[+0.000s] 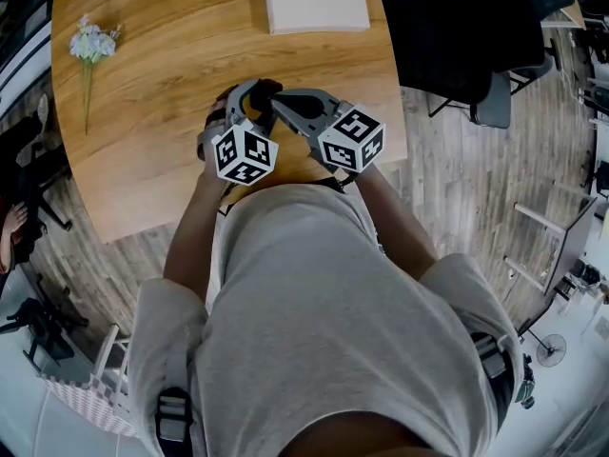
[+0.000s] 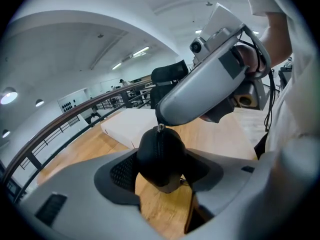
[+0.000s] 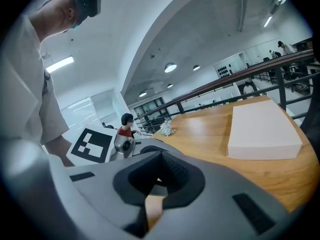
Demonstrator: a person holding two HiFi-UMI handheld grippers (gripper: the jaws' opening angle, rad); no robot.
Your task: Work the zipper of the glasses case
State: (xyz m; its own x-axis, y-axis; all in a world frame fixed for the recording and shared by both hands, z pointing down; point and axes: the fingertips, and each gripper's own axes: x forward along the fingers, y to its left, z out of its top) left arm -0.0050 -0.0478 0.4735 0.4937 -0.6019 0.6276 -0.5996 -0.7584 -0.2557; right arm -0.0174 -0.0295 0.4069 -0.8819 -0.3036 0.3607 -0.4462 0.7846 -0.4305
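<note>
L gripper (image 2: 162, 176) jaws clamp black glasses case (image 2: 161, 154); R gripper (image 2: 167, 115) tip at its zipper pull (image 2: 160, 128).

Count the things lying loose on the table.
2: a flower sprig near the table's left edge, a white box at its far edge. More may lie hidden at the near edge.

- One table (image 1: 171, 160).
- One white box (image 1: 315, 0), top centre of the head view.
- One flower sprig (image 1: 92, 43), upper left.
- One black case (image 2: 160, 156).
- Two grippers: left gripper (image 2: 161, 173), right gripper (image 3: 153, 184).
- Two marker cubes: left cube (image 1: 245, 153), right cube (image 1: 350, 141).
- One person (image 1: 333, 303), lower centre.
</note>
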